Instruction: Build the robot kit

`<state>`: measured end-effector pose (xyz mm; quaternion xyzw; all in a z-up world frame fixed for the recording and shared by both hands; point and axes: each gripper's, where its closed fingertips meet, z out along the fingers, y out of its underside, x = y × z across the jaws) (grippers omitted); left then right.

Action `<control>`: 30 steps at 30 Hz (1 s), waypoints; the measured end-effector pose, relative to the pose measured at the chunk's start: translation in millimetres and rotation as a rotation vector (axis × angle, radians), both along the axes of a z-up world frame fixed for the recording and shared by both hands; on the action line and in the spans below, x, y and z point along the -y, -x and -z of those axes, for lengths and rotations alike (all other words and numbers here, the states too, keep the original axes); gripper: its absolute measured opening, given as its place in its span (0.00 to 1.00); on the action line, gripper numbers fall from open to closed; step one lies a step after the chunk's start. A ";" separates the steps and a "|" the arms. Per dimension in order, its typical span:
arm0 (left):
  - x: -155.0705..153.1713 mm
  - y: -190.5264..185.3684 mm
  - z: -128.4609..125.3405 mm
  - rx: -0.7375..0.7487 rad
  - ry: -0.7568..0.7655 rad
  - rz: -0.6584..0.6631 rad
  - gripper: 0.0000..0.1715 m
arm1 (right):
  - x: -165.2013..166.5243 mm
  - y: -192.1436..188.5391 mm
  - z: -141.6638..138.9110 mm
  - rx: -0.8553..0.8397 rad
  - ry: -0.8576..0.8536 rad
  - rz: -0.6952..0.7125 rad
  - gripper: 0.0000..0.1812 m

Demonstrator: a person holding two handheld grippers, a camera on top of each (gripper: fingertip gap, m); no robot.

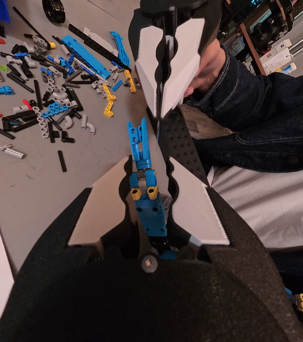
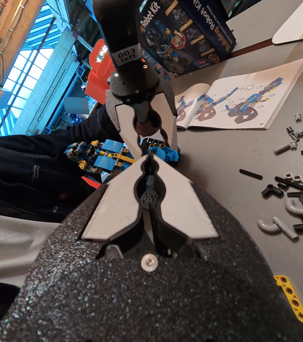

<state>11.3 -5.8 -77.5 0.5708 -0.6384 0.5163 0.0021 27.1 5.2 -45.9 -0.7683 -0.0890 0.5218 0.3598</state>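
My left gripper (image 1: 149,159) is shut on a blue and yellow brick assembly (image 1: 147,199), whose blue forked end (image 1: 138,140) sticks out past the fingertips. My right gripper (image 1: 158,114) comes in from above, tips nearly together, shut on a black perforated plate (image 1: 180,146) that runs beside the assembly along the table edge. In the right wrist view the right gripper (image 2: 149,157) pinches the dark holed plate (image 2: 149,199). The left gripper (image 2: 156,149) faces it, holding the blue piece (image 2: 165,152). A larger blue and yellow model (image 2: 100,159) lies just beyond.
Several loose black, grey, blue and yellow parts (image 1: 54,92) are scattered on the grey table (image 1: 91,157). An open instruction booklet (image 2: 239,103) and a kit box (image 2: 184,37) lie at the back. A person's denim sleeve (image 1: 258,111) is close on the right. Less than 4 cm separates the two grippers' tips.
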 end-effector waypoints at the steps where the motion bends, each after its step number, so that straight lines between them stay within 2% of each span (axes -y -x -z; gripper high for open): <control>1: 0.0 0.1 0.0 0.000 0.001 -0.001 0.21 | -1.0 -0.8 0.9 0.007 -0.001 0.006 0.00; 18: -1.3 0.5 -1.3 0.011 0.012 -0.008 0.20 | -5.4 -3.9 5.9 -0.003 0.009 0.048 0.00; 21: -2.3 -0.1 0.5 0.010 -0.005 -0.011 0.18 | -3.2 -2.7 -2.0 -0.042 -0.006 0.050 0.00; 26: -2.1 0.1 -0.4 0.023 -0.006 -0.006 0.17 | 5.6 2.5 -20.1 -0.010 -0.060 0.047 0.00; 30: -1.1 1.0 -1.8 0.034 0.000 0.000 0.19 | 3.4 1.9 -9.7 0.018 -0.025 0.059 0.00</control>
